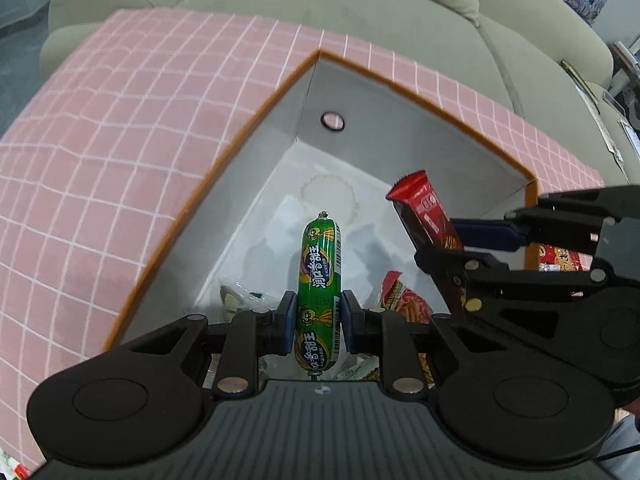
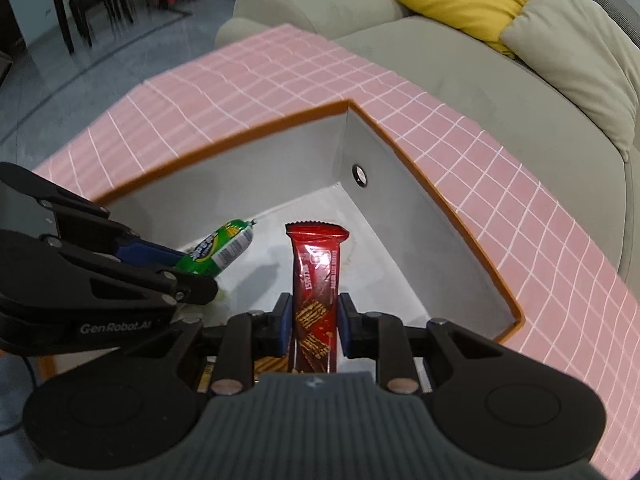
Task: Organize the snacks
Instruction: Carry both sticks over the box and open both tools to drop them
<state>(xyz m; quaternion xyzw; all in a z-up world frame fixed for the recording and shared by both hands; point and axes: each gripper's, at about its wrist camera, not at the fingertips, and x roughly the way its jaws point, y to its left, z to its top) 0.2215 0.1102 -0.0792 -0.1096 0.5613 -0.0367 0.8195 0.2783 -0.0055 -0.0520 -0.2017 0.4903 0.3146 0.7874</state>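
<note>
One sausage (image 1: 319, 296), one biscuit pack (image 2: 316, 300) (both gripped).

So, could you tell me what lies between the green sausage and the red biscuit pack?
In the left wrist view, only bare white box floor shows between the green sausage and the red biscuit pack.

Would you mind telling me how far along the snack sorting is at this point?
Partly done: a few packets already lie in the box. In hand: the left gripper holds a green sausage and the right gripper a red biscuit bar, both above the box. Left: releasing both inside. One more packet shows beyond the box's wall.
</note>
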